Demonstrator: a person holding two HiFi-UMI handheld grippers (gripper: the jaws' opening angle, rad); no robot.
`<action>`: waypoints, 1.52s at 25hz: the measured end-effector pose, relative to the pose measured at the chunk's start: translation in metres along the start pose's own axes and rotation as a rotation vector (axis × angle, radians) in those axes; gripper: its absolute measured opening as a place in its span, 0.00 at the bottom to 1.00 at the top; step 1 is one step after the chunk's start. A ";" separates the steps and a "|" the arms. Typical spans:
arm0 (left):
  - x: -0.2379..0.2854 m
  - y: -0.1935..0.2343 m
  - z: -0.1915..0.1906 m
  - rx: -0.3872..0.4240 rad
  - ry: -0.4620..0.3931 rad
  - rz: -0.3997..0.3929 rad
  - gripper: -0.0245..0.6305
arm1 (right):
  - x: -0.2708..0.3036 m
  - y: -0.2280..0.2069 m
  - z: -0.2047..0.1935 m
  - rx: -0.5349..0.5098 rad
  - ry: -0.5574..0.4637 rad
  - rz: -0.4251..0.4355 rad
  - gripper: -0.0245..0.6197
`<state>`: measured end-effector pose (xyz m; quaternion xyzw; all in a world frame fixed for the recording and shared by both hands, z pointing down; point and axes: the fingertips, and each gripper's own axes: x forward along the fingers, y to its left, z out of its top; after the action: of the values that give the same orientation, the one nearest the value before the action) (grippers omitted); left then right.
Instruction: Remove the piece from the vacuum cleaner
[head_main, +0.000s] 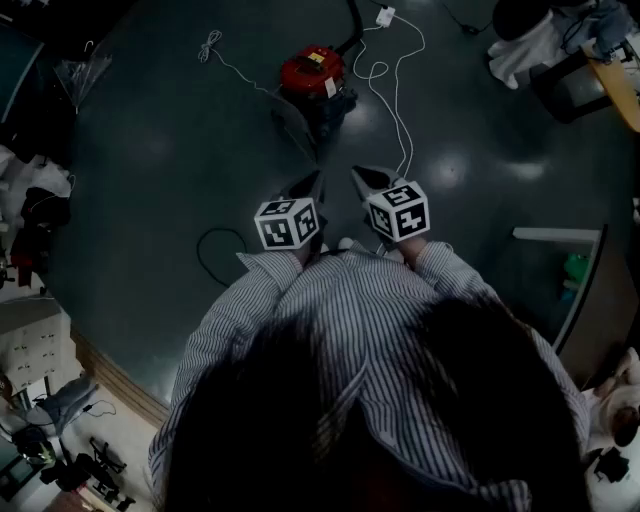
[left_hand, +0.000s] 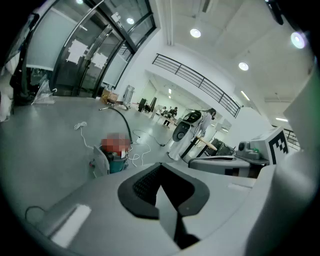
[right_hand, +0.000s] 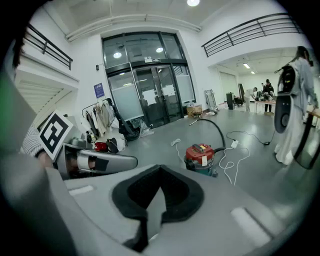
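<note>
Grey hall floor (head_main: 140, 150), red vac (head_main: 312, 70) ahead; left claw (head_main: 312, 181) & right claw (head_main: 363, 176) both closed, empty

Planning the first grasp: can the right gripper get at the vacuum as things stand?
Probably not yet. The right gripper is shut and the vacuum sits apart on the floor ahead. Only a white cable lies between, so the way looks free.

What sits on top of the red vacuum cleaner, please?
A yellowish label or switch on the vacuum cleaner's red lid; a black hose leaves its side. The lid covers the inside.
</note>
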<state>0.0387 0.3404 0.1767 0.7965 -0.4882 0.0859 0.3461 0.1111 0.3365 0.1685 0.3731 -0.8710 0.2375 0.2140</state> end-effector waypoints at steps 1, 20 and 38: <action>0.001 -0.003 0.004 0.022 -0.019 -0.001 0.05 | -0.001 0.000 0.002 -0.014 -0.005 0.002 0.04; -0.001 -0.016 0.013 0.111 -0.049 0.052 0.05 | -0.007 0.007 0.018 -0.089 -0.069 0.038 0.04; 0.035 -0.026 -0.015 0.087 0.011 0.058 0.05 | -0.007 -0.039 0.022 -0.045 -0.127 0.005 0.04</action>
<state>0.0816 0.3322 0.1924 0.7960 -0.5048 0.1214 0.3111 0.1406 0.3047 0.1570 0.3802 -0.8889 0.1941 0.1660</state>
